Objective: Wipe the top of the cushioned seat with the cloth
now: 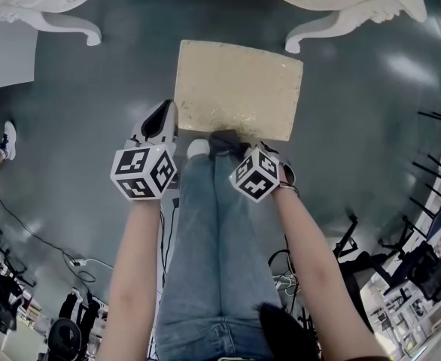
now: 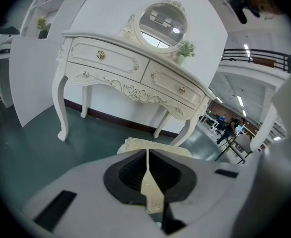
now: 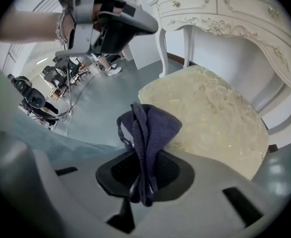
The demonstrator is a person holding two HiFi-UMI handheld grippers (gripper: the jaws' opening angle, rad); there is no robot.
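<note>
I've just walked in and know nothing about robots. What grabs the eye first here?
A pale gold cushioned seat sits on the grey floor in front of an ornate white dressing table. At the seat's near edge the right gripper pinches a dark purple cloth. The left gripper hovers shut beside it.

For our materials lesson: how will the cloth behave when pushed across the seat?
The cloth probably flops: it sits in loose folds in the right gripper. Likely light, being thin; it may bunch on the textured seat.
</note>
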